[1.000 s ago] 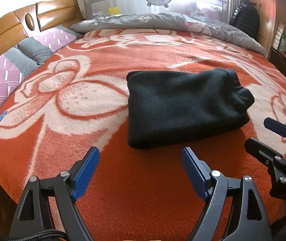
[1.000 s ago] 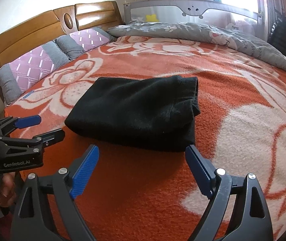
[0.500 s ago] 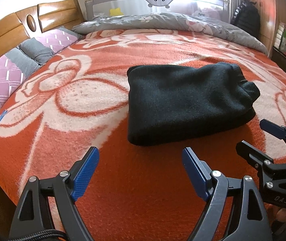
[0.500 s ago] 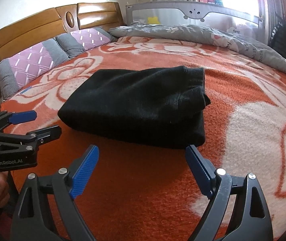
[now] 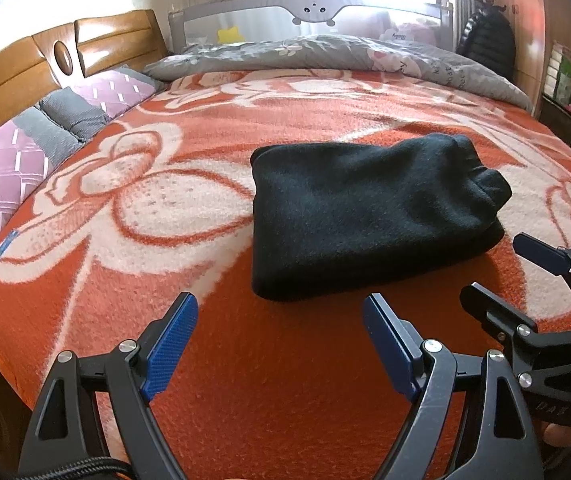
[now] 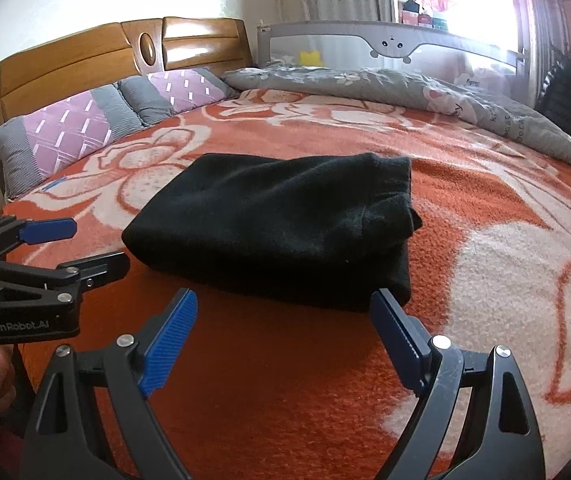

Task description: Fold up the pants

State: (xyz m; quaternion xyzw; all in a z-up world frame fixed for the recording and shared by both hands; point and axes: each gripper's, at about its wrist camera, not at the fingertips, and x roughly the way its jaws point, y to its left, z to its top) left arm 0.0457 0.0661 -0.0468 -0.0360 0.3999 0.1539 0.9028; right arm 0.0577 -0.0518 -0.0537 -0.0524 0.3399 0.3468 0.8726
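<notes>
pants (image 5: 369,216) lie on blanket (image 5: 133,208); pillows (image 5: 45,140) left, quilt (image 5: 325,54) behind.

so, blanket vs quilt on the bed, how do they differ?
The blanket is orange with cream flowers; the quilt is grey with small prints. The blanket lies spread flat over most of the bed, the quilt bunched along the far side. The folded pants lie on the blanket, not on the quilt. Both are bedding.
</notes>
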